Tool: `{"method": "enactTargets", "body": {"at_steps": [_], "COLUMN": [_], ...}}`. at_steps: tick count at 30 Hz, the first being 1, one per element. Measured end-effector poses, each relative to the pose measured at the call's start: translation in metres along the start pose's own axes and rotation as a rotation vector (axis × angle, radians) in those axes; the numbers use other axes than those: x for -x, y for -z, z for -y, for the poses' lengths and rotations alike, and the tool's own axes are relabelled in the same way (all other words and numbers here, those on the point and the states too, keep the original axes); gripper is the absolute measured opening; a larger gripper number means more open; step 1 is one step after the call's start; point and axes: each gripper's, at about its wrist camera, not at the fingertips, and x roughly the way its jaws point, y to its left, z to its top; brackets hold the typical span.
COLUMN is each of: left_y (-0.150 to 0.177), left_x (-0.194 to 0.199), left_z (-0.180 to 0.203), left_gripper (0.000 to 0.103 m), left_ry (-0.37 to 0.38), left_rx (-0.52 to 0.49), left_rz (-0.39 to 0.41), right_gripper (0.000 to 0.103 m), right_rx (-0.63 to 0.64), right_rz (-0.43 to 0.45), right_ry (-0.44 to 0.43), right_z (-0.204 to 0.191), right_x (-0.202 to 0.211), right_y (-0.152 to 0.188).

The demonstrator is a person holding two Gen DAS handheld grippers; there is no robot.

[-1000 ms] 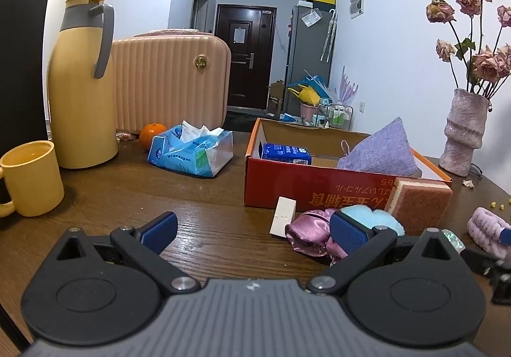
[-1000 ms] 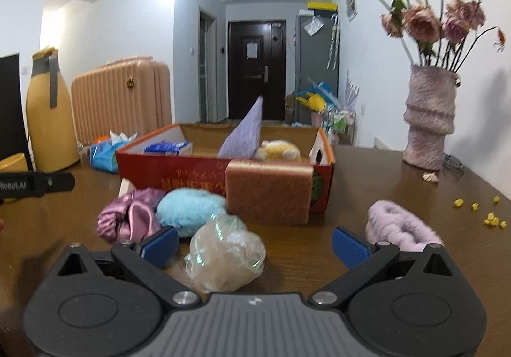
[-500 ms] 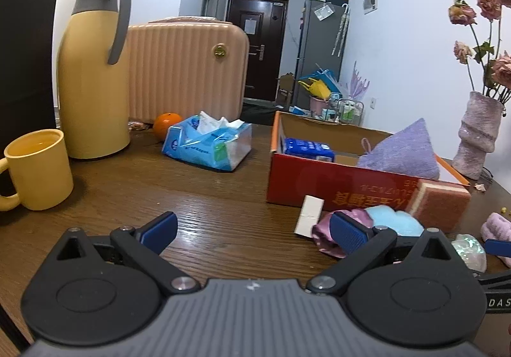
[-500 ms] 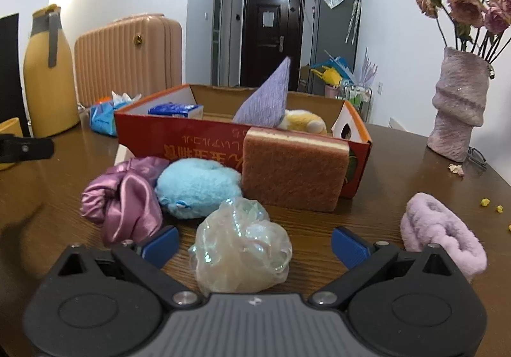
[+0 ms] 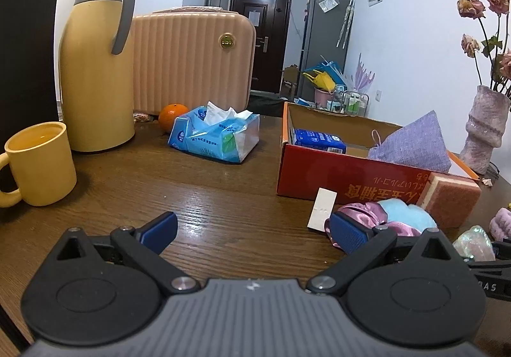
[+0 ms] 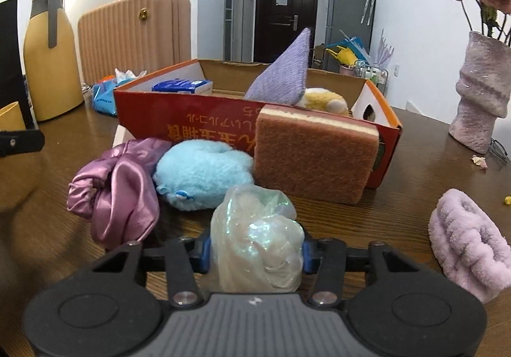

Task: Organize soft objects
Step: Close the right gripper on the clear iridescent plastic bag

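The right gripper (image 6: 255,253) is pinching the iridescent plastic ball (image 6: 257,238): its two blue pads press on both sides of the crumpled film, which bulges up between them and sits low on the table (image 6: 399,206). The left gripper (image 5: 252,230) is spread wide and holds nothing; only bare wood lies between its fingers.

What could go wrong: the film is thin and slippery, so in my judgement it may slide out of the pads during the lift, or only an outer fold may be caught. Just ahead of the right gripper stand the sponge (image 6: 314,155) and the red box (image 6: 198,117), and ahead to its left lie the blue plush (image 6: 204,171) and the purple satin scrunchie (image 6: 115,190). A low forward path could knock the sponge over or drag these things. The pink fluffy band (image 6: 469,242) lies apart, to the right of the gripper.

Compared with half a second ago, the right pads, then wide apart on both sides of the ball, have come together on it, and the ball now stands closer to the camera. The left gripper stays open and has moved further left, away from the scrunchie.
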Motion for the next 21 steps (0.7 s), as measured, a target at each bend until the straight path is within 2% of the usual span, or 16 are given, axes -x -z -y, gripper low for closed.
{"method": "enactTargets", "body": {"at_steps": [6,21], "left_y": [0.002,0.002], "left_x": [0.000,0.002], "left_z": [0.002,0.013], "left_gripper": [0.103,0.103], "left_ry": [-0.007,-0.041], "left_rx": [-0.006,-0.042], "left_rz": [0.004,0.040], "right_gripper": [0.044,0.044], "right_rx": [-0.047,-0.061], "right_rz": [0.048,0.137], "right_ry": [0.010,0.044], "right_z": [0.009,0.016], "right_x": [0.010,0.029], "right_y": [0.000,-0.002]}}
